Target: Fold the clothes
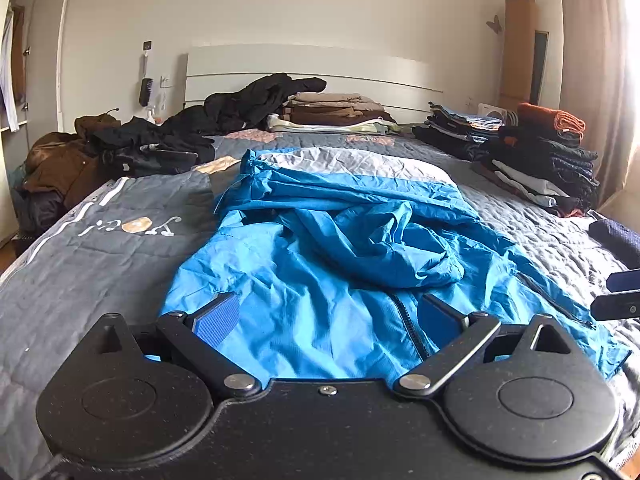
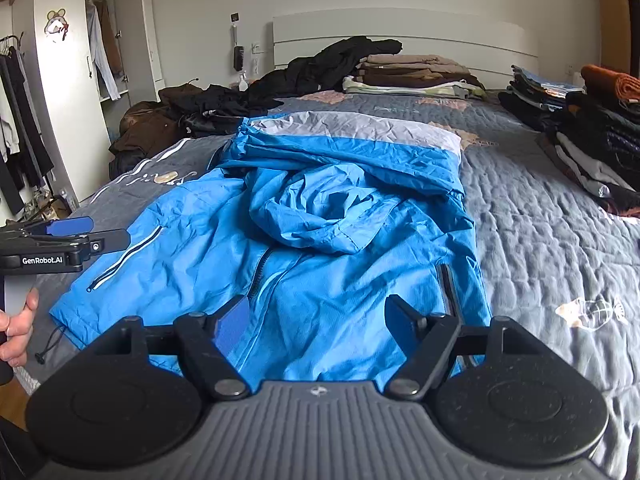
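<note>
A crumpled blue jacket point(image 1: 320, 240) point(image 2: 304, 216) with a grey band at its far end lies spread on the grey quilted bed point(image 1: 100, 264). Its hood is bunched in the middle and its zipper runs toward me. My left gripper point(image 1: 327, 302) hovers open over the jacket's near hem, left of the zipper, with nothing between its fingers. In the right wrist view the left gripper point(image 2: 92, 232) shows at the left edge, held by a hand point(image 2: 16, 332). My right gripper point(image 2: 317, 301) stands open over the near hem on the right side, gripping nothing. Its tips show in the left wrist view point(image 1: 618, 292).
Stacks of folded clothes point(image 1: 540, 160) line the bed's right side, and a folded brown stack point(image 1: 332, 108) sits by the white headboard. Loose black clothes point(image 1: 240, 108) and a brown coat point(image 1: 60, 160) lie at the far left. An open wardrobe point(image 2: 104, 48) stands left of the bed.
</note>
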The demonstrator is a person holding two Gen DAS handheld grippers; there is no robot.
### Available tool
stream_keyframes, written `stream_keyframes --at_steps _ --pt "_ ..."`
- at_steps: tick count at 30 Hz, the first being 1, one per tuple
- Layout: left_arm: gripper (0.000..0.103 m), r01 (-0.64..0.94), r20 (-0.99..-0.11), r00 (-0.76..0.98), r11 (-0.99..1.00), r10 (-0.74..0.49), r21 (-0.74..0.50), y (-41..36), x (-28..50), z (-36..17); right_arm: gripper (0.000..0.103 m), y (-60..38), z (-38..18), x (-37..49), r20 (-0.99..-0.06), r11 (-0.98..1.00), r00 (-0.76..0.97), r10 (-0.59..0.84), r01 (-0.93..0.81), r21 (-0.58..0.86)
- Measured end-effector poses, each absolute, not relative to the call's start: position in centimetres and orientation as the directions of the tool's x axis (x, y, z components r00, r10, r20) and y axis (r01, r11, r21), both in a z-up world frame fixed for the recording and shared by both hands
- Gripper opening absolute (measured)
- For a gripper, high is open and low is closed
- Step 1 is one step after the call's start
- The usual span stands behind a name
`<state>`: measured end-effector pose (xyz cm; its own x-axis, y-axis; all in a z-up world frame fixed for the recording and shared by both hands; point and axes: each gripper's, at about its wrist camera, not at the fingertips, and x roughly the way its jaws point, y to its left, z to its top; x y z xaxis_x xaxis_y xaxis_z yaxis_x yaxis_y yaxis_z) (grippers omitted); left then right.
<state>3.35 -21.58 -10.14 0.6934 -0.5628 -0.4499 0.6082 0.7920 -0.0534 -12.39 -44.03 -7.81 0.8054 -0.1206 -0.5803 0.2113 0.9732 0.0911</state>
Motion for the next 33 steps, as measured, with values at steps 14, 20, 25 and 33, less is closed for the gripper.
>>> stream_keyframes --at_steps 14,20,25,33 --pt "0.097 0.618 -0.444 0.682 0.782 -0.581 -0.075 -21.2 2.8 -8.3 0.074 -40.1 -7.0 -10.9 -0.579 0.987 0.810 -0.093 0.154 0.056" --pt "0.098 0.602 -0.494 0.668 0.794 -0.556 -0.079 -21.6 2.6 -9.8 0.074 -41.0 -7.9 -11.1 -0.586 0.979 0.807 -0.075 0.172 0.112" --pt "0.098 0.586 -0.514 0.670 0.807 -0.535 -0.076 -22.2 2.5 -9.8 0.074 -41.7 -7.8 -11.4 -0.581 0.968 0.812 -0.060 0.188 0.164" --pt "0.098 0.589 -0.523 0.674 0.807 -0.522 -0.048 -22.7 1.9 -9.0 0.076 -42.7 -6.3 -10.6 -0.573 0.954 0.820 -0.002 0.173 0.243"
